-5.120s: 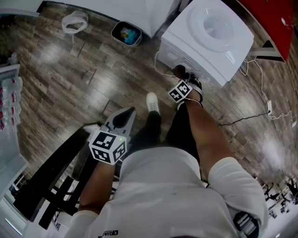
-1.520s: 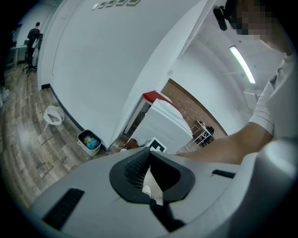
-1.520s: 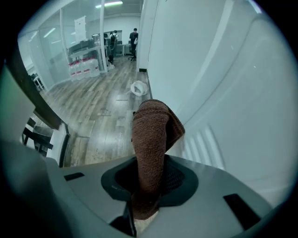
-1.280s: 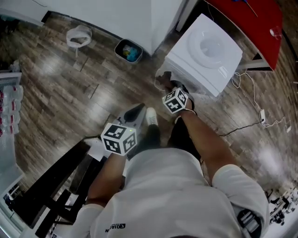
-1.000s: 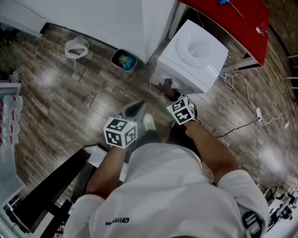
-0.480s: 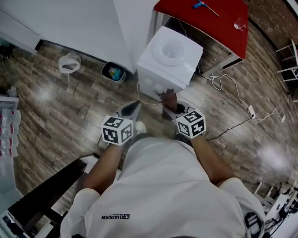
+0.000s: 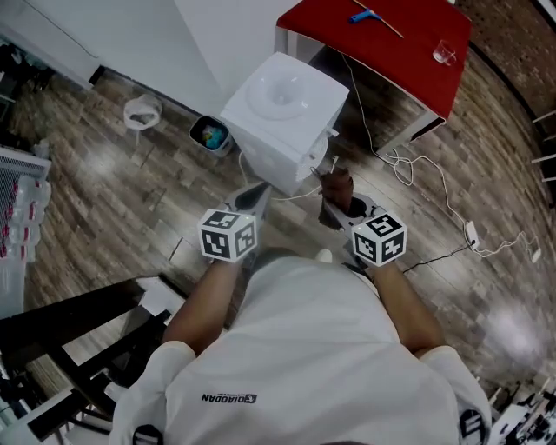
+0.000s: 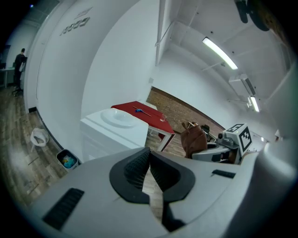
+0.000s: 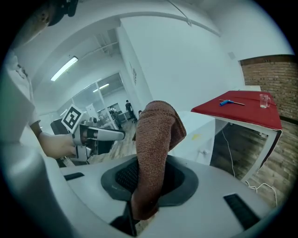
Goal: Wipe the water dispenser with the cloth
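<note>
The white water dispenser point(image 7: 282, 109) stands on the wood floor with its empty top basin facing up. My right gripper point(image 7: 340, 198) is shut on a brown cloth point(image 7: 337, 184), just off the dispenser's front right corner and not touching it. The right gripper view shows the cloth point(image 9: 156, 148) standing up from between the jaws of my right gripper point(image 9: 148, 177), the dispenser point(image 9: 201, 135) behind it. My left gripper point(image 7: 252, 200) is shut and empty near the dispenser's front left. In the left gripper view my left gripper point(image 8: 149, 160) points past the dispenser point(image 8: 116, 128).
A red table point(image 7: 382, 43) behind the dispenser carries a blue tool point(image 7: 363, 15) and a glass point(image 7: 445, 52). Cables point(image 7: 430, 178) and a power strip point(image 7: 470, 233) lie on the floor at right. A small bin point(image 7: 210, 135) sits left of the dispenser. Black frames point(image 7: 61, 330) lie lower left.
The head view has risen and swung, so the dispenser now sits nearer the centre. My right gripper with the cloth has come up from low at the dispenser's front to its right corner.
</note>
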A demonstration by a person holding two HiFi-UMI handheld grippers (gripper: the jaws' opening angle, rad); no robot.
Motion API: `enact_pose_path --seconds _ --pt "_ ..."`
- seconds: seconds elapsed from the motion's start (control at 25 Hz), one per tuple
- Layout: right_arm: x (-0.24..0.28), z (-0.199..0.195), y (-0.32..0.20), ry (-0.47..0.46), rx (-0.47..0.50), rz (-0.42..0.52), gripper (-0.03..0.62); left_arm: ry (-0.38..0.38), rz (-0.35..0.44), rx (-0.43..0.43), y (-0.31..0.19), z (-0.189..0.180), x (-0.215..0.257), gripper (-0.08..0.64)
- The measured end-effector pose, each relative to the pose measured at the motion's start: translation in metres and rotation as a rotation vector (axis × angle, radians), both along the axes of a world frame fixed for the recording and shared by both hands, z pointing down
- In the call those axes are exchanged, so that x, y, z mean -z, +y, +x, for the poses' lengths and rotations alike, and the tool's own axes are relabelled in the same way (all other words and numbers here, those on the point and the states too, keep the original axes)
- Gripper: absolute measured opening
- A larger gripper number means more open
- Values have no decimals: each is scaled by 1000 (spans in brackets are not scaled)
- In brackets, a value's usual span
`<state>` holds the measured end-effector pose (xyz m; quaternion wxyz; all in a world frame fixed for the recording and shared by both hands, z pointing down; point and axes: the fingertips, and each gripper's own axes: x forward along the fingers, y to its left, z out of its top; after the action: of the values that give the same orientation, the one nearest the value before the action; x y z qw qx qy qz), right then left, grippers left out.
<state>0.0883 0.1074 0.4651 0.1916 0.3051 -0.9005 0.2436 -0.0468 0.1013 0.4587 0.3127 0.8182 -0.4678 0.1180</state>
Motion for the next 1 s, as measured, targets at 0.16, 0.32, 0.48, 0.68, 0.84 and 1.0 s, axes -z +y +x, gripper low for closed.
enact_pose_path --seconds 0.16,0.32,0.48,0.68,0.84,1.0 --pt "-5 55 1 12 8 -19 86 15 22 41 -4 57 4 0" --pt "-7 71 0 -13 24 -53 86 -13 -12 13 6 97 7 0" --pt "-4 63 -9 -54 69 -65 86 -58 -20 -14 8 107 11 0" --pt "-4 38 -45 -46 160 -49 86 -53 -4 77 -21 86 7 0" --pt "-13 5 -80 33 282 -51 86 -24 3 181 -51 57 6 0" --pt "-35 -43 -106 154 414 -83 86 -12 17 277 -68 21 11 0"
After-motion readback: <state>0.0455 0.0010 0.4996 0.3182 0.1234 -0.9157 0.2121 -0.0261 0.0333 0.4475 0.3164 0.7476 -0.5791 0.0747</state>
